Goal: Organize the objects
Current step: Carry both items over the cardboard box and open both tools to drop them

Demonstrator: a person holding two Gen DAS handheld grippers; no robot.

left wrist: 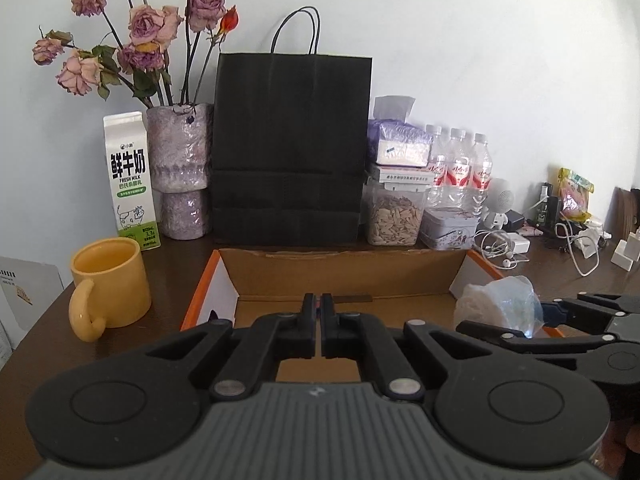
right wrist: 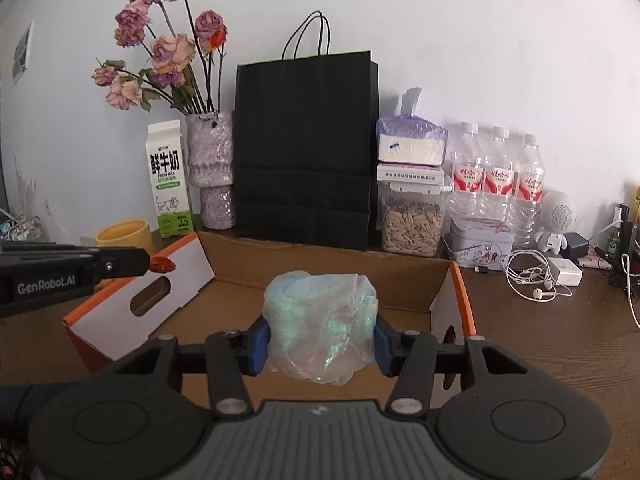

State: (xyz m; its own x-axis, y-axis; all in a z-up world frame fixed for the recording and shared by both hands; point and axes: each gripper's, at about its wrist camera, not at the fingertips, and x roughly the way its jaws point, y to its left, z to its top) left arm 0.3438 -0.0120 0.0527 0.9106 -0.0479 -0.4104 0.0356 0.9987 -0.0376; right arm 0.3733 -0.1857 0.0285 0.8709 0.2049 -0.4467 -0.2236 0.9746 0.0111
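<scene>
Nearest, low centre in the right wrist view: right gripper, blue pads pressed on either side of a crumpled iridescent plastic bag, held above the open cardboard box with orange edges. At left of that view, left gripper marked "GenRobot.AI", jaws closed, pinching a small red-brown item at the tips. Barely to be made out in the left wrist view, hidden between the closed fingers; what it is, impossible to tell. Beside the box at lower left, a yellow mug, whole in the left view, half hidden behind the gripper in the right. Further back on the brown table, a milk carton reading "鲜牛奶", "FRESH MILK" and "3.3", smaller print illegible. Next to it a purple vase of dried roses, blooms cut off at the top edge. Behind the box, a black paper bag. To its right, a tissue pack stacked on a seed container, lid text unreadable, then water bottles with red labels too small to read. At far right, white earphones, clearer in the right view.
</scene>
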